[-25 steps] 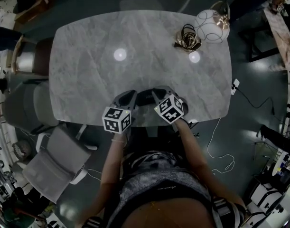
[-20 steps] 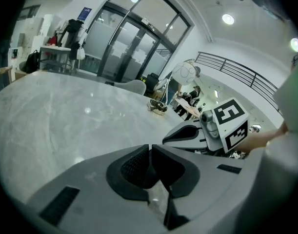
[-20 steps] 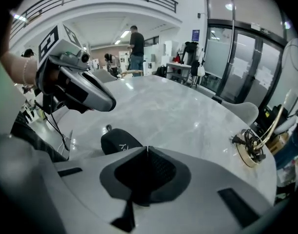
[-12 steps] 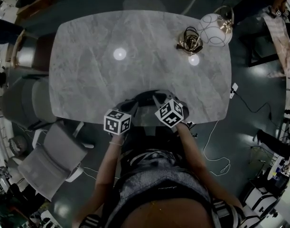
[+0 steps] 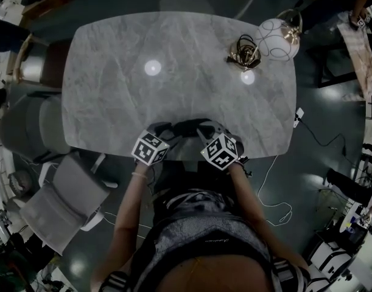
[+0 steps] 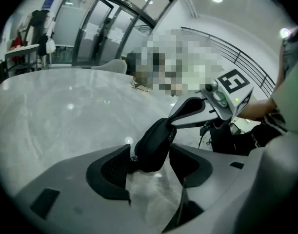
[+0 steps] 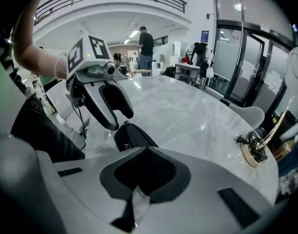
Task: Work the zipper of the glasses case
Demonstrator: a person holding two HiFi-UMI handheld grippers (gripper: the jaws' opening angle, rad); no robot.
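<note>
glasses case (image 5: 187, 126) dark, at near edge of desk (image 5: 173, 59), between both grippers. left gripper (image 6: 149, 152): jaws just been opening, now wide, case end between pads, not pressed. right gripper (image 7: 148, 155): jaws together, tip at case's far end; any pinch not discernible. judgement: re-close left on case body to steady, draw along zipper track, no yank. forearms reach in from near edge, grippers slant down, converging.

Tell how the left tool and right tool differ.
On the left tool the jaws have just been opening and stand apart; on the right tool they are shut. The glasses case pokes between the left tool's jaws but lies beyond the right tool's. Both are at the table edge.
</note>
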